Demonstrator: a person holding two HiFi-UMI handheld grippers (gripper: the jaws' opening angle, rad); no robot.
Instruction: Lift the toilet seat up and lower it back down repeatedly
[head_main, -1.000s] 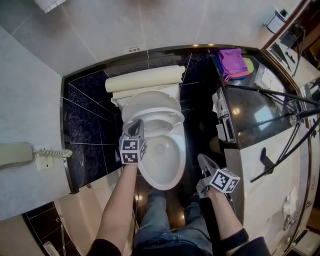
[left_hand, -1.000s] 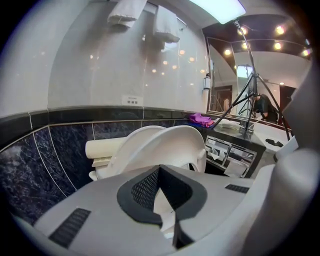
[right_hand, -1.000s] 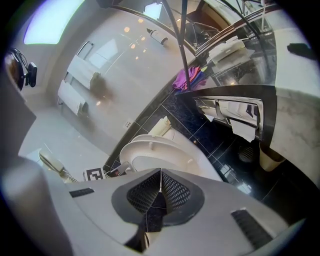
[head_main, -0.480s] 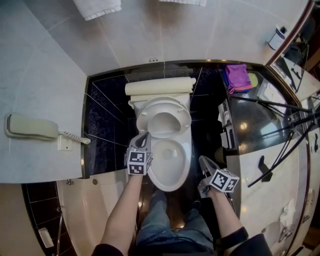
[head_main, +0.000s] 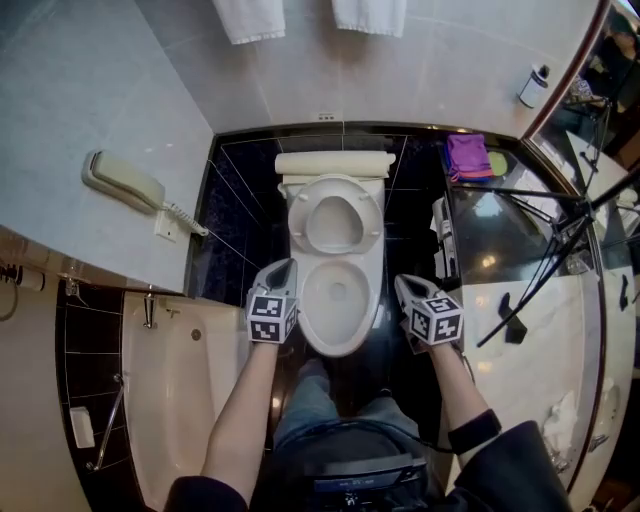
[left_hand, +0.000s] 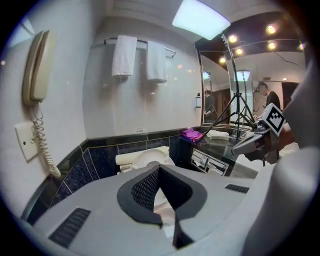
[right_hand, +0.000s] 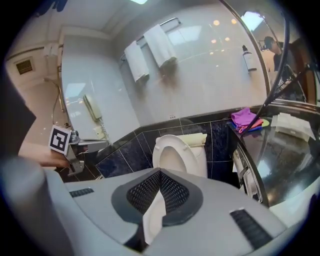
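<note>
The white toilet seat (head_main: 303, 224) stands raised against the cream tank (head_main: 333, 164), and the bowl (head_main: 340, 340) lies open below it. My left gripper (head_main: 281, 267) hovers just left of the bowl's rim, shut and holding nothing. My right gripper (head_main: 404, 286) hangs right of the bowl, also shut and empty, clear of the toilet. The left gripper view shows the left gripper (left_hand: 159, 172) with its pads together, the seat (left_hand: 145, 159) beyond them. In the right gripper view the right gripper (right_hand: 160, 176) points toward the upright seat (right_hand: 161, 150).
A wall phone (head_main: 122, 181) hangs at the left, above a bathtub (head_main: 165, 400). Two towels (head_main: 250, 17) hang on the back wall. At the right stand a glossy counter (head_main: 500, 235) with a purple cloth (head_main: 467, 156) and a black tripod (head_main: 545, 255).
The seat has gone from half lifted on the left gripper to upright against the tank. The left gripper has drawn back beside the bowl. The right gripper has risen and rolled.
</note>
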